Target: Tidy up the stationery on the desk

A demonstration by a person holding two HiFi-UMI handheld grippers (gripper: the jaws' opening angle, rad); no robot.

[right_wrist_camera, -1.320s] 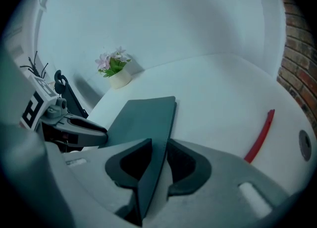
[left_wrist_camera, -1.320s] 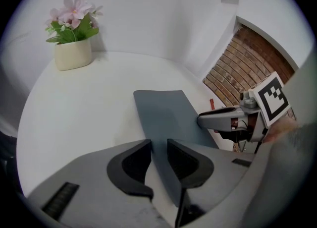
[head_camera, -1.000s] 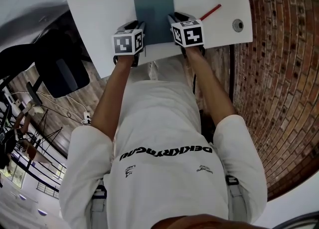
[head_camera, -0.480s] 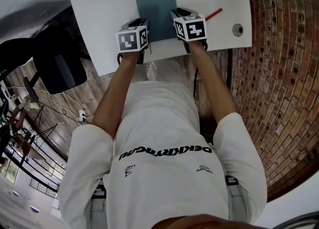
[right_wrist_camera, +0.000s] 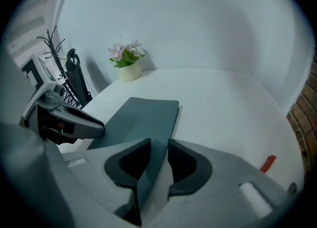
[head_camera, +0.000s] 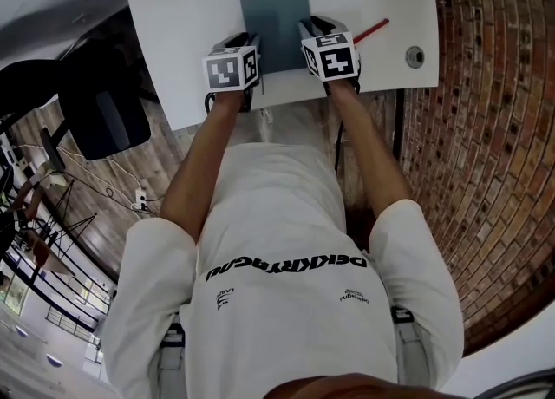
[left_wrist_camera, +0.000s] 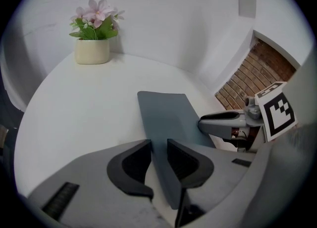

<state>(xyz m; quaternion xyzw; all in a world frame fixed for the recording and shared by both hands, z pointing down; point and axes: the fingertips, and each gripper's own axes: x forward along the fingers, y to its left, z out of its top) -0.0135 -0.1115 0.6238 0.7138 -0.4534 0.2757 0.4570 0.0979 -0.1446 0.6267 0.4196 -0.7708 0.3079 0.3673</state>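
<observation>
Head view first: the person stands over a white counter [head_camera: 182, 33] with a slate-blue folder [head_camera: 276, 20] lying on it, and both tools are at the folder's near end. The left gripper [head_camera: 244, 42] is at the folder's near-left corner and the right gripper [head_camera: 314, 26] at its near-right corner, each with its marker cube facing up at the camera. So the folder sits between the two of them, pretty much square to the person.

Left gripper view has the folder's edge running straight in between the jaws, and they're closed on it, both pads against the sheet. The far half of the folder looks flat on the counter, while the near part comes up into the grip. Right gripper view is basically the mirror of that. The folder edge is pinched between the jaws, which have just been easing open a touch, but the pads look like they're on the sheet.

Other stuff, all going off the folder:
- a red pen [head_camera: 370, 30] lies to its right, apart from it and angled
- further right of the folder than the pen is a small round cable hole [head_camera: 415, 56]
- way past the folder's far-left corner there's a cream pot of pink flowers [left_wrist_camera: 92, 51]
- left of the folder, down off the counter, is a black chair [head_camera: 100, 115], and on its right side there's brickwork [head_camera: 486, 128]
</observation>
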